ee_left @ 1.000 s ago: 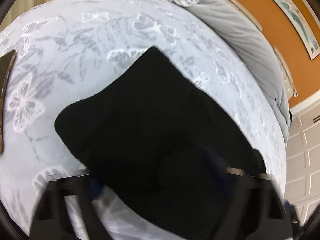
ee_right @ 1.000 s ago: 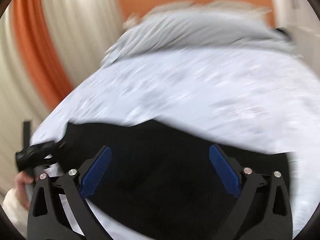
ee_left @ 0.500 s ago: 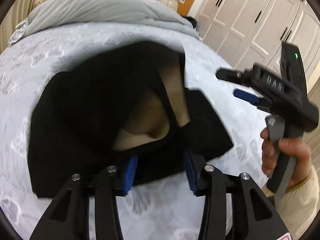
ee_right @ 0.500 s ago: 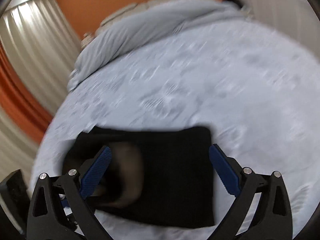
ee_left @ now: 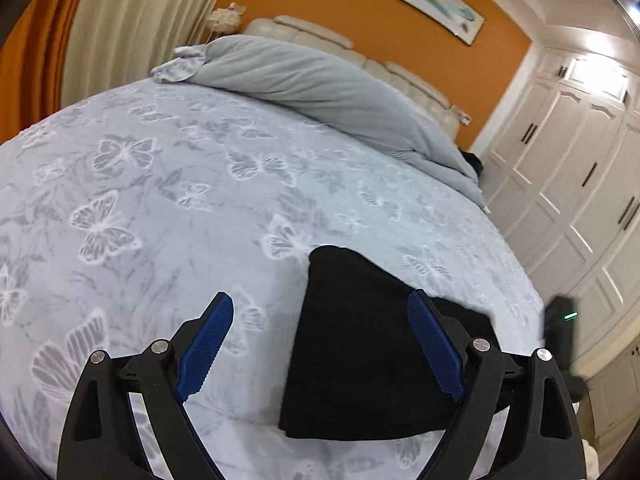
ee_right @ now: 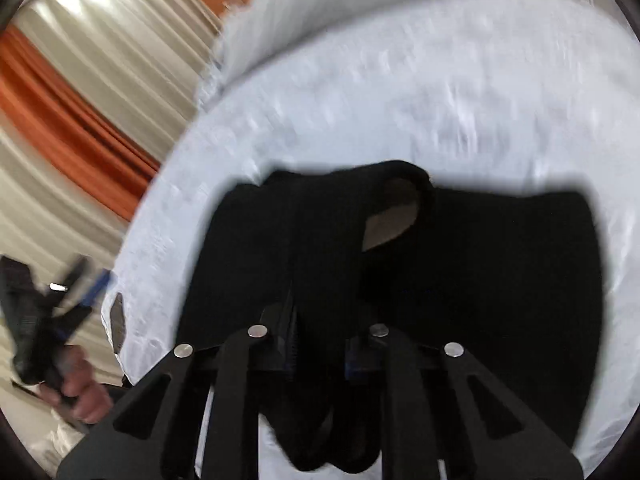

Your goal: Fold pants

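The black pants lie folded on the butterfly-print bed sheet. My left gripper hovers above them with its jaws opening wide. Nothing is between its blue pads, and its right finger overlaps the cloth's edge. In the blurred right wrist view my right gripper is closing on a raised fold at the near edge of the pants, and the pads pinch the cloth. A tan lining shows at an opening. The left gripper and the hand holding it appear at the far left.
A grey duvet is heaped along the cream headboard at the bed's far end. White wardrobe doors stand on the right and curtains on the left. A small dark flat object lies at the bed's edge.
My left gripper let go of the pants, opened wide and pulled up and away. My right gripper went from wide open to pinched on the pants' near edge.
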Demonstrator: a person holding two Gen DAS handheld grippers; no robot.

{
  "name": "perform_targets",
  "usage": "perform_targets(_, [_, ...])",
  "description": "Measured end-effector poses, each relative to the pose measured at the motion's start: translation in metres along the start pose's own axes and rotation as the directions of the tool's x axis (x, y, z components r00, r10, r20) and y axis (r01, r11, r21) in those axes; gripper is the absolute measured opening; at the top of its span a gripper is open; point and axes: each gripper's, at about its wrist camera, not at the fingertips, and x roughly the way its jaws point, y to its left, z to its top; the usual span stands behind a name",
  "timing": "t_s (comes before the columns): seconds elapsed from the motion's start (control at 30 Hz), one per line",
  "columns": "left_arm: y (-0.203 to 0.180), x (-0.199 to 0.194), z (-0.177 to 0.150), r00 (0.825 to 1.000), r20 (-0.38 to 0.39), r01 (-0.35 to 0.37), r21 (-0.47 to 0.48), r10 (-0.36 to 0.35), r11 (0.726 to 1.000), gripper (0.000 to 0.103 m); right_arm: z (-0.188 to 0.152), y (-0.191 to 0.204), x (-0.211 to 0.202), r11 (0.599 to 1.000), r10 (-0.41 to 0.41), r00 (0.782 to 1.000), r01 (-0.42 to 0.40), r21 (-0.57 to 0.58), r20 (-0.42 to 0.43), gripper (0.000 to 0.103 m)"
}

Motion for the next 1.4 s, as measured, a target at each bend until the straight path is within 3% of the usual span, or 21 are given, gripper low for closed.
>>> perform_targets(0.13, [-0.009, 0.003, -0.002, 1.0, -0.017, 0.024, 0.015, -0.024, 1.0, 0.086, 0.006, -0.035, -0.033, 0.983, -0.182, 0.982, 0.181, 0.006, 0.045, 0.017])
perform_targets(0.23, [-0.022, 0.029, -0.011, 0.997, -0.078, 0.026, 0.049, -0.022, 0.998, 0.086, -0.011, -0.09, -0.001, 0.936, -0.333, 0.934, 0.344, 0.075, -0.131, 0.034])
perform_targets(0.33, [-0.03, 0.064, -0.027, 0.982, -0.185, 0.036, 0.032, -0.03, 0.999, 0.086, -0.019, -0.092, -0.011, 0.945, -0.303, 0.949, 0.31, 0.099, -0.083, 0.051])
perform_targets(0.4, [-0.036, 0.082, -0.035, 0.967, -0.252, 0.051, 0.004, -0.049, 0.999, 0.086, -0.023, -0.082, -0.029, 0.924, -0.379, 0.925, 0.38, 0.044, -0.029, 0.098])
perform_targets(0.47, [-0.04, 0.094, -0.041, 0.958, -0.28, 0.066, -0.016, -0.068, 0.998, 0.086, -0.031, -0.08, -0.041, 0.91, -0.415, 0.91, 0.415, 0.01, 0.003, 0.098])
perform_targets(0.57, [-0.043, 0.115, -0.052, 0.936, -0.348, 0.054, -0.015, -0.055, 0.998, 0.086, -0.041, -0.101, -0.026, 0.942, -0.319, 0.946, 0.324, 0.092, -0.067, 0.098])
perform_targets(0.63, [-0.041, 0.129, -0.064, 0.918, -0.392, 0.043, -0.042, -0.056, 0.998, 0.089, -0.052, -0.125, -0.004, 0.954, -0.196, 0.969, 0.223, 0.199, -0.15, 0.098])
perform_targets(0.67, [-0.038, 0.135, -0.068, 0.914, -0.401, 0.04, -0.063, -0.062, 0.997, 0.09, -0.055, -0.13, -0.001, 0.954, -0.158, 0.978, 0.187, 0.233, -0.139, 0.098])
perform_targets(0.7, [-0.037, 0.135, -0.069, 0.926, -0.371, 0.047, -0.066, -0.068, 0.997, 0.09, -0.057, -0.129, -0.001, 0.958, -0.152, 0.984, 0.17, 0.233, -0.09, 0.089])
perform_targets(0.73, [-0.04, 0.135, -0.069, 0.93, -0.36, 0.063, -0.049, -0.076, 0.997, 0.087, -0.053, -0.123, 0.001, 0.974, -0.103, 0.991, 0.117, 0.196, -0.082, 0.063])
perform_targets(0.77, [-0.043, 0.136, -0.069, 0.924, -0.37, 0.083, -0.041, -0.092, 0.996, 0.062, -0.047, -0.119, -0.005, 0.971, -0.071, 0.995, 0.083, 0.224, -0.063, 0.044])
perform_targets(0.8, [-0.045, 0.139, -0.067, 0.91, -0.39, 0.132, -0.053, -0.142, 0.99, 0.055, -0.041, -0.115, -0.012, 0.97, -0.046, 0.998, 0.054, 0.236, -0.039, 0.039])
perform_targets(0.83, [-0.046, 0.135, -0.062, 0.911, -0.384, 0.138, -0.062, -0.151, 0.989, 0.041, -0.032, -0.1, -0.027, 0.977, -0.002, 1.0, 0.001, 0.212, 0.004, 0.038])
perform_targets(0.87, [-0.047, 0.13, -0.056, 0.911, -0.378, 0.156, -0.064, -0.168, 0.986, 0.034, -0.027, -0.086, -0.04, 0.984, 0.014, 0.999, -0.019, 0.178, 0.03, 0.038])
perform_targets(0.93, [-0.053, 0.098, -0.035, 0.908, -0.348, 0.224, -0.064, -0.232, 0.972, 0.031, -0.026, -0.066, -0.058, 0.99, 0.049, 0.997, -0.055, 0.128, 0.052, 0.038])
perform_targets(1.03, [-0.05, 0.059, -0.022, 0.913, -0.321, 0.254, -0.039, -0.253, 0.966, 0.036, -0.046, -0.085, -0.044, 0.979, 0.032, 0.999, -0.027, 0.204, -0.023, 0.044])
perform_targets(1.1, [-0.034, 0.063, -0.034, 0.908, -0.351, 0.228, -0.039, -0.227, 0.973, 0.05, -0.07, -0.11, -0.002, 0.957, -0.026, 0.983, 0.077, 0.281, -0.182, 0.054])
perform_targets(1.2, [-0.014, 0.105, -0.079, 0.866, -0.497, 0.057, -0.019, -0.059, 0.998, 0.059, -0.077, -0.118, 0.001, 0.942, 0.019, 0.992, 0.024, 0.335, -0.123, 0.063])
perform_targets(1.27, [-0.007, 0.1, -0.085, 0.891, -0.44, 0.082, -0.093, -0.115, 0.992, 0.067, -0.075, -0.115, 0.0, 0.95, 0.012, 0.991, 0.03, 0.312, -0.132, 0.069])
perform_targets(1.33, [-0.01, 0.1, -0.084, 0.88, -0.456, 0.103, -0.085, -0.131, 0.991, 0.075, -0.073, -0.115, 0.006, 0.946, 0.024, 0.992, 0.017, 0.324, -0.124, 0.078])
perform_targets(1.4, [-0.006, 0.103, -0.086, 0.882, -0.447, 0.1, -0.131, -0.149, 0.986, 0.078, -0.07, -0.106, 0.012, 0.951, 0.046, 0.99, -0.002, 0.31, -0.133, 0.098])
